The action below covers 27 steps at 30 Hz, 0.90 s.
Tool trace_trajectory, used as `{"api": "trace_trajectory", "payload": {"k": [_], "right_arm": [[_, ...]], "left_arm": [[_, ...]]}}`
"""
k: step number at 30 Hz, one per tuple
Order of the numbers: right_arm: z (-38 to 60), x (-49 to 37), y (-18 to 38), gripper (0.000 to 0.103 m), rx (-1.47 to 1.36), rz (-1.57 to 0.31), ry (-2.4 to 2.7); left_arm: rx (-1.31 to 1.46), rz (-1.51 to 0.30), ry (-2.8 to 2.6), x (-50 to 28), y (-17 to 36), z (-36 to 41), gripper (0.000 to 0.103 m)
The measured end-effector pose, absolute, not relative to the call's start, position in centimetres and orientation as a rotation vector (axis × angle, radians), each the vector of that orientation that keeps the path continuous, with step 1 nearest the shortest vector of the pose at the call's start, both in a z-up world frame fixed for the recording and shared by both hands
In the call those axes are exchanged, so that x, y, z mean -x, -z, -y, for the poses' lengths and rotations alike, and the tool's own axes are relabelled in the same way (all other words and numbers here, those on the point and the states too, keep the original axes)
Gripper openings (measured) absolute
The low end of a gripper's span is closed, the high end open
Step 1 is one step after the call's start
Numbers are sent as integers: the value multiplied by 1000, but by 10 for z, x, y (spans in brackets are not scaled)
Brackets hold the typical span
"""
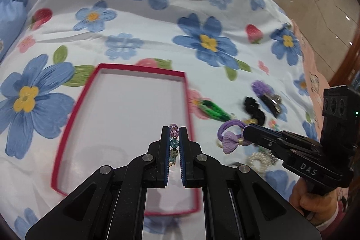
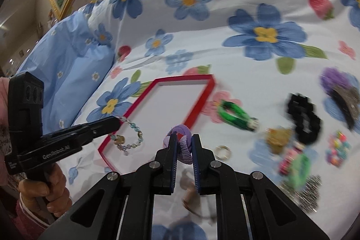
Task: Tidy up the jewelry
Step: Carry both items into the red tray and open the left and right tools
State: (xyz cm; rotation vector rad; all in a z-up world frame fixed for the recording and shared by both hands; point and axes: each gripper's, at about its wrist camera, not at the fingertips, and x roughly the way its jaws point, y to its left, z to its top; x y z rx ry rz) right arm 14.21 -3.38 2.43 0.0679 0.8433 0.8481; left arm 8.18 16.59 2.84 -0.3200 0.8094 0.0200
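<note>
A red-rimmed box (image 1: 74, 109) with a white floor lies on the flowered bedspread, also in the right wrist view as the red box (image 2: 203, 102). My left gripper (image 1: 174, 129) is shut on a beaded bracelet (image 1: 174, 142) and hangs over the box's right part; the bracelet (image 2: 131, 138) dangles in a loop from the left gripper (image 2: 118, 120). My right gripper (image 2: 184, 137) is shut on a purple bow hair tie (image 2: 183, 145), just right of the box. From the left wrist view the hair tie (image 1: 230, 135) hangs from the right gripper (image 1: 245, 131).
Loose pieces lie right of the box: a green hair tie (image 2: 236, 115), a black scrunchie (image 2: 303, 120), a purple hair clip (image 2: 339, 91), a ring (image 2: 222, 152), a colourful bead bracelet (image 2: 337, 147), a gold piece (image 2: 277, 138). A blue pillow (image 2: 74, 69) lies at left. Hands (image 2: 42, 188) grip both handles.
</note>
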Motion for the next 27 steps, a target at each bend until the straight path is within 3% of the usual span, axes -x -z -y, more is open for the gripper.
{"api": "trace_trajectory", "payload": {"k": [12,27], "right_arm": [[-60,-192,15,12,35,-965,-881],[-100,-201,45,16,203,-1017,-852]], "left_arm": [[415,-864,-91,-121,18,-242,6],[406,-974,-184,-132,60,-259,7]]}}
